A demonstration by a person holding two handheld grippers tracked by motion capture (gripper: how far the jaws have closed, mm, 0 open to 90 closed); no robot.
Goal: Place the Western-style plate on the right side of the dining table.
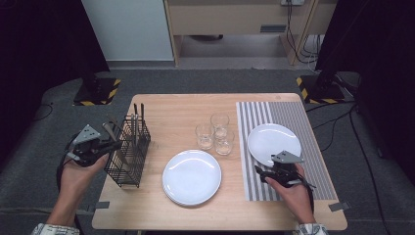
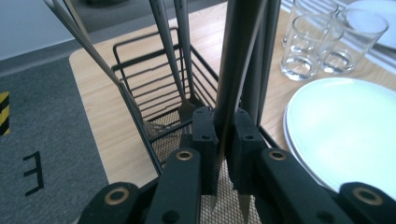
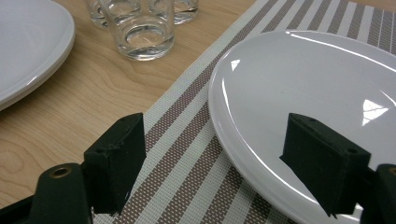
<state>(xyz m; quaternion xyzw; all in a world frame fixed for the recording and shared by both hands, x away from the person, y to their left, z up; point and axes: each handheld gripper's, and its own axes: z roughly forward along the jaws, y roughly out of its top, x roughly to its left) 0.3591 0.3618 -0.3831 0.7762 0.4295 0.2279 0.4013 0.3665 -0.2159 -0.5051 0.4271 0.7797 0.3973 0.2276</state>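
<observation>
Looks like table setting: the left gripper (image 2: 223, 140) is clamped tight on a couple of grey metal cutlery handles (image 2: 240, 56) standing upright in the black wire caddy (image 1: 128, 152) at the desk's (image 1: 166, 110) left edge, wrist angled in from the side. The right gripper (image 3: 224, 163) rests wide open and empty, its jaws either side of the rim of the white plate (image 3: 308, 98) on the striped placemat (image 3: 187, 154).

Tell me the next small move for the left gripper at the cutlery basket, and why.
Probably a straight lift. The left gripper is shut on a knife standing in the black wire basket, blade down between the pads. Other cutlery leans close beside it, so pulling upward along the handle should clear the basket rim without snagging. The right gripper waits open by the plate on the striped mat.
</observation>
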